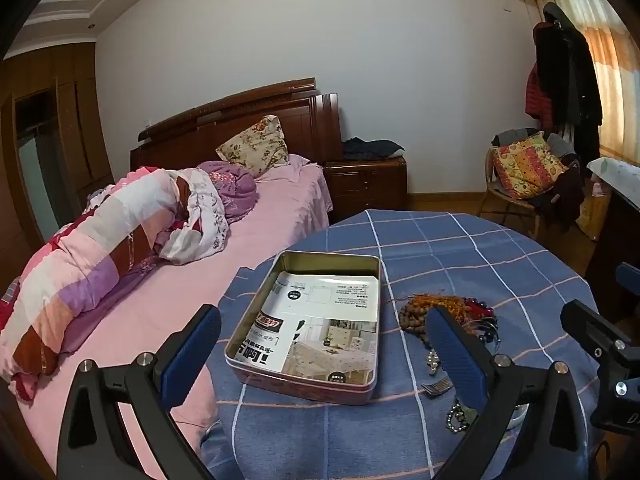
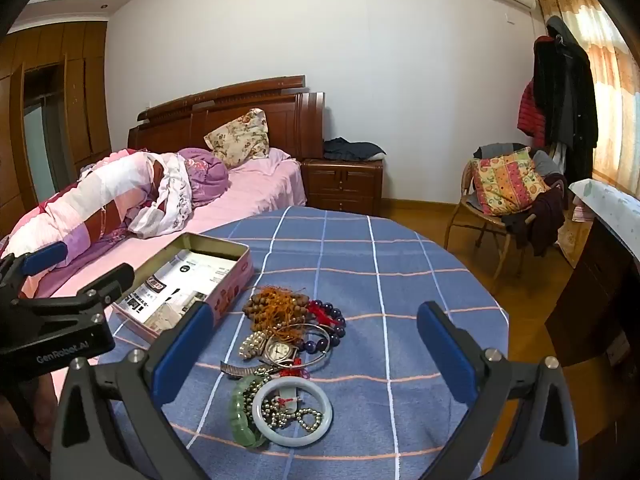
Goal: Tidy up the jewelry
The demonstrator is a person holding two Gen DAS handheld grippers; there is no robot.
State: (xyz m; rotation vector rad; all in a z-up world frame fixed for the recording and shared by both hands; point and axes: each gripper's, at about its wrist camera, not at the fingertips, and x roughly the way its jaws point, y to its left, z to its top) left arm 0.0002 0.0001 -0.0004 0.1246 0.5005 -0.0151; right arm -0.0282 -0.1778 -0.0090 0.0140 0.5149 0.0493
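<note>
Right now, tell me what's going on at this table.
A person holds a two-finger gripper in each hand over a round table with a blue checked cloth. Both the left gripper and the right gripper are open and hold nothing. A heap of jewelry lies loose on the cloth: wooden beads, a watch, bangles. Beside it stands an open tin, lined with printed paper, with no jewelry in it. Sorting has not started.

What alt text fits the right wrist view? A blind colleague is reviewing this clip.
A jewelry pile of beads, a watch and bangles lies on a blue checked tablecloth between the open right hand-held gripper fingers. An open tin lined with printed paper sits left of it, near a pink bed.
</note>
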